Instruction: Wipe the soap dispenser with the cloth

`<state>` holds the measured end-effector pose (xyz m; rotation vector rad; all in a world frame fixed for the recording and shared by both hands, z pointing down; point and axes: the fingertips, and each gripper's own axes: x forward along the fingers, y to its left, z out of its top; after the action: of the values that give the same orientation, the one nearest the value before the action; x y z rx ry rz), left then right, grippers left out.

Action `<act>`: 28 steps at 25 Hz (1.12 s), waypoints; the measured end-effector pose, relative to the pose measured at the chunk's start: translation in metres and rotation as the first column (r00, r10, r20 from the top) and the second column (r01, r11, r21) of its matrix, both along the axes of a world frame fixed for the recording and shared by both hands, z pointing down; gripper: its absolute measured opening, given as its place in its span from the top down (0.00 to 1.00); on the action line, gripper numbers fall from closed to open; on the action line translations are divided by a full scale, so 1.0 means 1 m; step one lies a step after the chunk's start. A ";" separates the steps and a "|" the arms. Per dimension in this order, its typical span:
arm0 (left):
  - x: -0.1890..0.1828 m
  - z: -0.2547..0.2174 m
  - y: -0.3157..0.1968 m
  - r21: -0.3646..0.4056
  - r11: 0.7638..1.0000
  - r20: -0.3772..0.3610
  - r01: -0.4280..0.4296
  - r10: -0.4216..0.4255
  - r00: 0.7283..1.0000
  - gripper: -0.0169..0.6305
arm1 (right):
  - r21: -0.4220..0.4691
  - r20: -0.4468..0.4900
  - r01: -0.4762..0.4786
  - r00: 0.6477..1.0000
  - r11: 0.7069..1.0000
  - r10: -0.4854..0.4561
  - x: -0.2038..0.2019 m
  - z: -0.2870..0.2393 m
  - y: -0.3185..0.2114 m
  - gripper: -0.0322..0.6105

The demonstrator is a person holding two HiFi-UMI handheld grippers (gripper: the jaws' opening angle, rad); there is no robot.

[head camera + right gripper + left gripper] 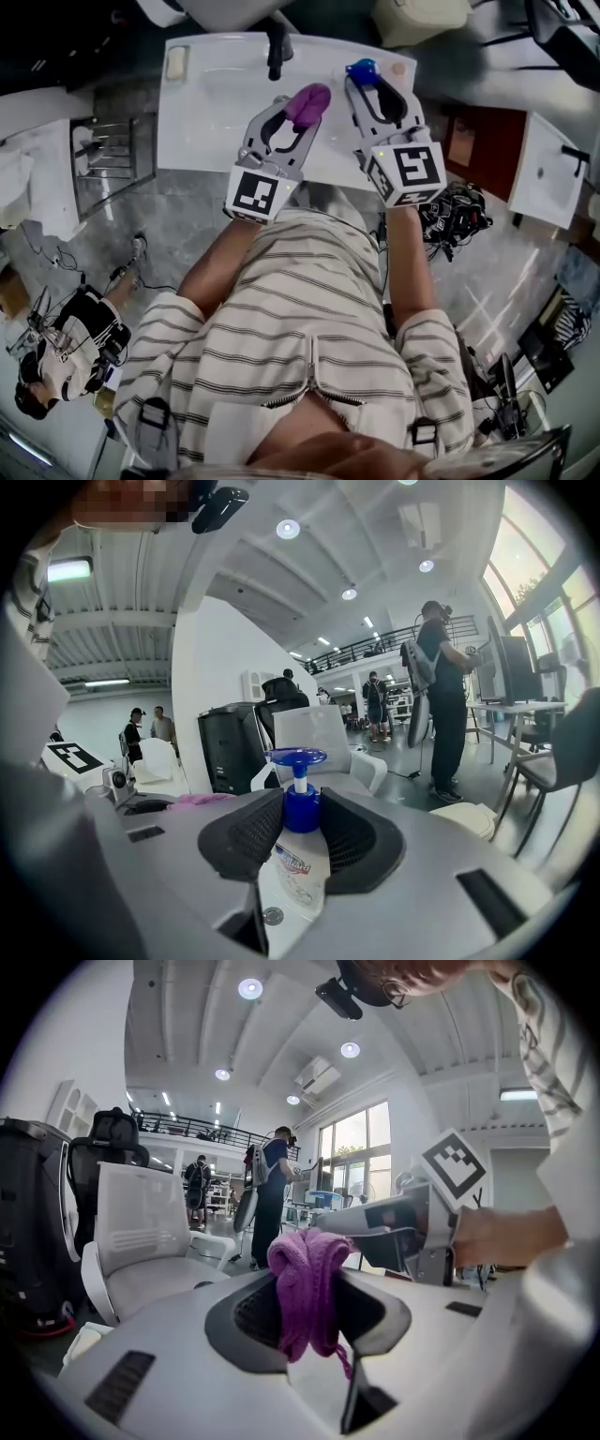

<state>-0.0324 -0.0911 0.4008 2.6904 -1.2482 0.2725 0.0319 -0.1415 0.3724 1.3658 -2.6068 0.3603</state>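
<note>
A white washbasin counter (202, 103) fills the twelve o'clock side of the head view. Its dark faucet (275, 52) stands near the far edge, and grey stone floor lies all round.

Both grippers are held in front of the person's striped shirt, over the counter's near edge. The left gripper (298, 114) has its jaws pinched on a purple cloth (309, 101). The cloth is bunched so that a soft wad sticks out past the tips, which I take to be the wiping face. The right gripper (373, 89) has its jaws clamped on the soap dispenser (362, 68). They grip at the blue collar under the pump head, and the labelled bottle runs back between them. That hold leaves the pump head clear of the pads for wiping.

The dispenser sits at about two o'clock from the cloth, near it but not touching. Wiping does not look to have begun.

There is free air between and ahead of the two tools. The faucet at twelve o'clock is the nearest thing to catch. A wire rack (112, 150) at nine o'clock and a second basin (553, 169) at three o'clock stand well apart. The gripper views show only open hall ahead, with a white chair (141, 1241) far off.
</note>
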 end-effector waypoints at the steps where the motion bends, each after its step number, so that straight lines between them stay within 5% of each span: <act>1: 0.000 -0.004 0.002 0.002 1.000 -0.001 -0.001 0.001 1.000 0.78 | 0.003 0.000 0.001 1.000 1.000 -0.001 -0.001 -0.004 0.004 0.75; 28: 0.040 -0.030 0.037 0.067 0.989 0.009 -0.135 0.134 0.991 0.78 | 0.065 -0.011 -0.063 0.998 0.996 0.064 0.007 -0.045 0.040 0.75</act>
<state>0.0073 -0.0544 0.3710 2.8382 -1.0976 0.2570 0.0385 -0.1010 0.3274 1.4694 -2.5905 0.2781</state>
